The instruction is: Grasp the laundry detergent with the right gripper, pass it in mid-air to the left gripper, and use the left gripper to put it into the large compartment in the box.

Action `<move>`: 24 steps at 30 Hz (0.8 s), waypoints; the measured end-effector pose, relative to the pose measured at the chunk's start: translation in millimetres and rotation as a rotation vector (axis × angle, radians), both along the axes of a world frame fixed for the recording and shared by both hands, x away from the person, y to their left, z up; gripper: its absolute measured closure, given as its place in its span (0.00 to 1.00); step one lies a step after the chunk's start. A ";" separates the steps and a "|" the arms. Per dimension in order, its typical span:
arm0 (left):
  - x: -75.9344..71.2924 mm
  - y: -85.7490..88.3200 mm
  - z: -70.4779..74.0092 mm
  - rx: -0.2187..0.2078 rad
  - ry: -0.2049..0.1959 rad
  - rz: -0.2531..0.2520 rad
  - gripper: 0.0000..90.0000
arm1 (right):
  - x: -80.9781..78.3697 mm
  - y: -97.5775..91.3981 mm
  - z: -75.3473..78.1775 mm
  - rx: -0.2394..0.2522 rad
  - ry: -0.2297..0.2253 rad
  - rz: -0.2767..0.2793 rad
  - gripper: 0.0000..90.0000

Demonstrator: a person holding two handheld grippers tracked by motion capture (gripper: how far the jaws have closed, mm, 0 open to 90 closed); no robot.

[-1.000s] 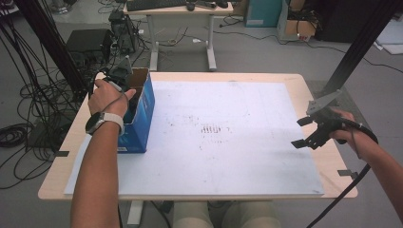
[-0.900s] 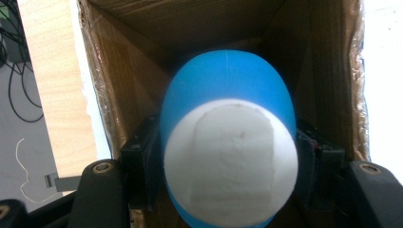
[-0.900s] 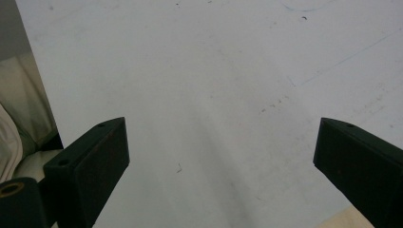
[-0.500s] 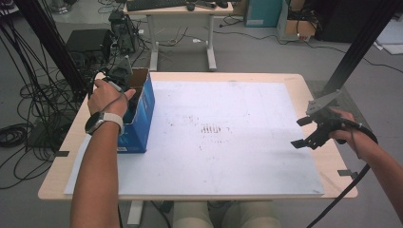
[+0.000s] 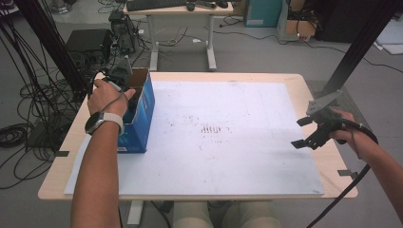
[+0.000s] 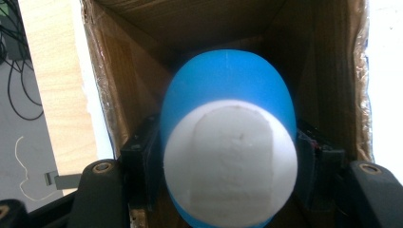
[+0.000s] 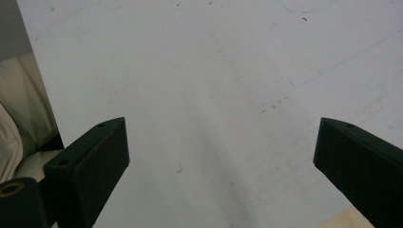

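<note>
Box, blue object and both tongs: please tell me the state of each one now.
Box: open at the top, upright on the table.
Blue object: clamped in the left tongs, inside the box.
Left tongs: shut on the blue object.
Right tongs: open, empty, above the white board.

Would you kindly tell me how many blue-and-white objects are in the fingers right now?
1: the blue-and-white object is clamped in the left gripper over the open cardboard box. The right gripper is open. More may lie hidden inside the box.

Grey floor (image 5: 266,52), cable tangle (image 5: 28,95) at left, white desk (image 5: 178,9) beyond table.
</note>
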State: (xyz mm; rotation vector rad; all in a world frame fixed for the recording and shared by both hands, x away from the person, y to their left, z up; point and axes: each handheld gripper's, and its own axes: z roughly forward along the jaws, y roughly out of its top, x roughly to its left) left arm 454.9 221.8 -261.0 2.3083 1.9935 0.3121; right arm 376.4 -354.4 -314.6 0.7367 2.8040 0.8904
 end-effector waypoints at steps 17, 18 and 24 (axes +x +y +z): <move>-0.3 0.3 0.1 -0.001 0.000 0.003 0.42 | -0.7 -0.5 -0.7 0.004 0.001 -0.004 0.05; -0.5 0.6 -0.1 0.001 -0.002 0.001 0.42 | -0.7 -0.5 -0.8 0.004 0.001 -0.004 0.05; -0.9 0.8 0.2 0.000 0.000 0.005 0.42 | -1.0 -0.4 -1.0 0.002 0.001 -0.002 0.05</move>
